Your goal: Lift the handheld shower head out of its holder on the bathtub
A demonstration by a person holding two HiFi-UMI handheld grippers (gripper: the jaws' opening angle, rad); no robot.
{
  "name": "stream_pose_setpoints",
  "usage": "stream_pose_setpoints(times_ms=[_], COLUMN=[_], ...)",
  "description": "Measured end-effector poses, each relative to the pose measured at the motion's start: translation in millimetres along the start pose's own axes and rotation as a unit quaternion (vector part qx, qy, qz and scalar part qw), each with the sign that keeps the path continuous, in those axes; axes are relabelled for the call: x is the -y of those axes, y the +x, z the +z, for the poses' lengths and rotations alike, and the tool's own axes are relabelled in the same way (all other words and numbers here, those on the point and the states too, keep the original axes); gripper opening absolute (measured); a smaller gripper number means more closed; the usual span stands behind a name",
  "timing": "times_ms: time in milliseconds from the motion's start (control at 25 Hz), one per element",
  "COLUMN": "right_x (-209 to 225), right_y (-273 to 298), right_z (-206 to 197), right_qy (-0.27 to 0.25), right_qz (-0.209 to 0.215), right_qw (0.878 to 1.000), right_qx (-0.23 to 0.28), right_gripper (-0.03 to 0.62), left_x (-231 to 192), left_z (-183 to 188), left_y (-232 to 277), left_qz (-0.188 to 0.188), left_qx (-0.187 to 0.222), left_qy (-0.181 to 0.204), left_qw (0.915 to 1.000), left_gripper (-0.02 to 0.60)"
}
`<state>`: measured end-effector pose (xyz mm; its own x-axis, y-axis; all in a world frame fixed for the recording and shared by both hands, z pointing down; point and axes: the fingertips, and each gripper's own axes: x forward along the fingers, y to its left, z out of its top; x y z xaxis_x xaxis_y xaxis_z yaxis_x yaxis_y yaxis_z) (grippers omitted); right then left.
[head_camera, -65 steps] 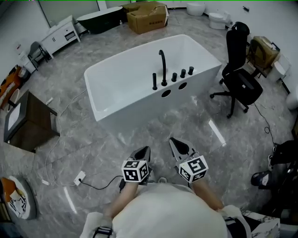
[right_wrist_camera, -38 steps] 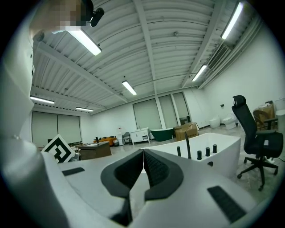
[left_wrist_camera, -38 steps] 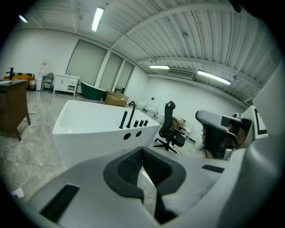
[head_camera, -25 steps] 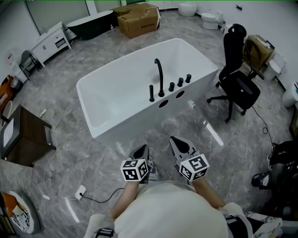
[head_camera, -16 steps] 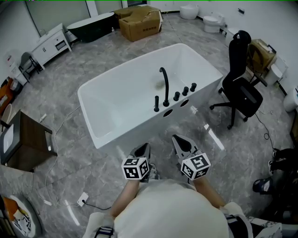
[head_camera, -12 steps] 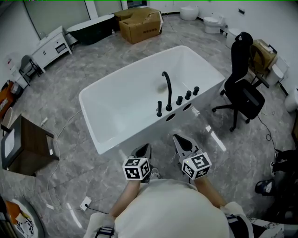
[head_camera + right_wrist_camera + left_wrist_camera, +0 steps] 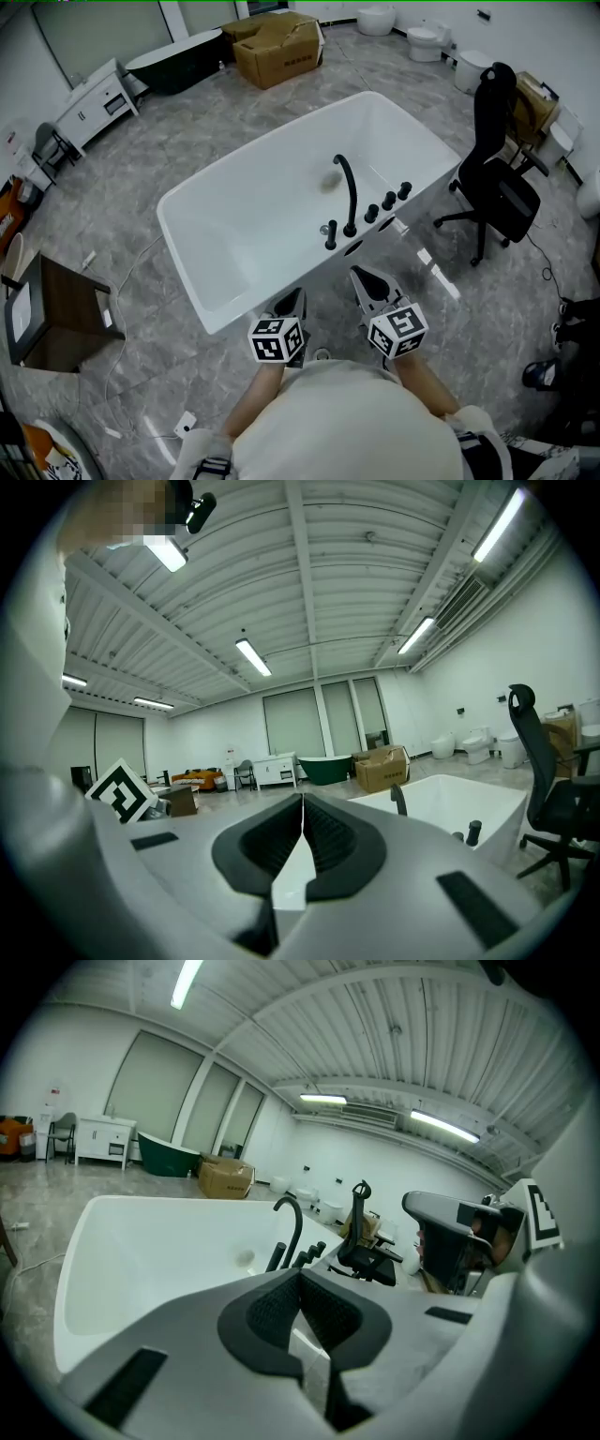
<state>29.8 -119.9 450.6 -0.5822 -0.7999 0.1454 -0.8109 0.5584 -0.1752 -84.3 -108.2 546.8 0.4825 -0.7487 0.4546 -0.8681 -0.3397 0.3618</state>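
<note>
Head view only: whole bathtub (image 7: 248, 225); shower head (image 7: 330, 234) upright in its rim holder beside spout (image 7: 352, 197). Gripper views only: ceiling lights (image 7: 251, 656). Left gripper (image 7: 297, 297), right gripper (image 7: 362, 277): 2 units, jaws clenched, empty, short of tub.

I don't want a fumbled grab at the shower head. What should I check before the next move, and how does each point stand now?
1. Shower head seated upright in its holder on the tub rim: ok.
2. Jaws open for the grab: not ok; left gripper and right gripper are both shut and empty.
3. A gripper at the shower head: not ok; both hang short of the rim.
4. Way in clear: ok, though the spout stands close beside it.
5. Hose free: cannot tell; none shows.
</note>
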Motion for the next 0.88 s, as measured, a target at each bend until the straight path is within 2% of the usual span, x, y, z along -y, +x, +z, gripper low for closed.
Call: stream_pose_setpoints(times_ms=[320, 600, 880], right_x=[7.5, 26.4, 58.5], right_y=[33.5, 50.6, 80.7], right_z=[-8.3, -34.5, -59.7], right_qy=[-0.001, -0.009, -0.022], right_qz=[-0.017, -0.028, -0.024], right_qw=[1.0, 0.998, 0.995], right_qx=[-0.017, -0.058, -0.092], right_gripper=[0.02, 0.02, 0.021], left_x=[-29.9, -41.3, -48.1], left_z=[1.3, -15.2, -11.8], left_y=[11.1, 25.1, 49.1], left_qz=[0.005, 0.008, 0.017], left_qx=[-0.015, -0.046, -0.052], left_qy=[-0.012, -0.029, -0.038], left_qw=[0.9998, 0.9985, 0.9978], left_gripper=[0.02, 0.02, 0.02])
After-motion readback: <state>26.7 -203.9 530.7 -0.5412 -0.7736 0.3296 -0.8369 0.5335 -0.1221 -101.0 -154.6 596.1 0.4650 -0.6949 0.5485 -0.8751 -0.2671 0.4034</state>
